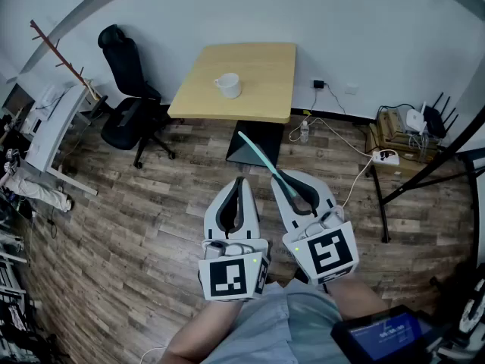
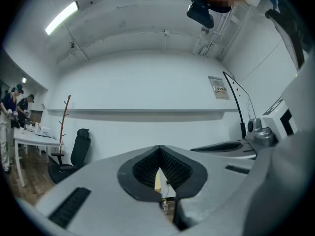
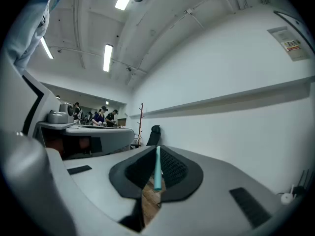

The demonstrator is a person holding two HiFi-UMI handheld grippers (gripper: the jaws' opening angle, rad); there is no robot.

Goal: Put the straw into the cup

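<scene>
Two hand-held grippers side by side over brown wood-plank floor (image 1: 136, 218), both pointing toward a table. The left gripper (image 1: 239, 180) has its jaws pressed together at the tips with nothing between them; the left gripper view (image 2: 159, 147) shows the same, only the hollow between the dark ribbed pads.

The right gripper (image 1: 279, 174) is clamped on a thin teal plastic straw (image 1: 258, 155). The straw pokes out past the jaw tips, slanting up and to the left in the head view. In the right gripper view (image 3: 156, 149) the straw (image 3: 157, 168) runs lengthwise between the pads.

A white ceramic cup with a handle (image 1: 227, 85) stands upright on a square light-wood table (image 1: 258, 59), near its left front part, well apart from the straw tip. Between the grippers and the tabletop sits the table's black flat base (image 1: 254, 144).

Surroundings:
- A black office swivel chair (image 1: 129, 105) just left of the table.
- A reddish branch-shaped coat stand (image 1: 64, 63) and a white desk (image 1: 53, 123) farther left.
- A small clear water bottle (image 1: 304, 131) on the floor right of the table base, near a white cable.
- A white power strip (image 1: 385, 156) and a stack of cardboard boxes (image 1: 394, 127) against the right wall.
- A black metal frame (image 1: 424, 177) at the right edge.
- People stand at a far bench (image 3: 98, 116) in the right gripper view.
</scene>
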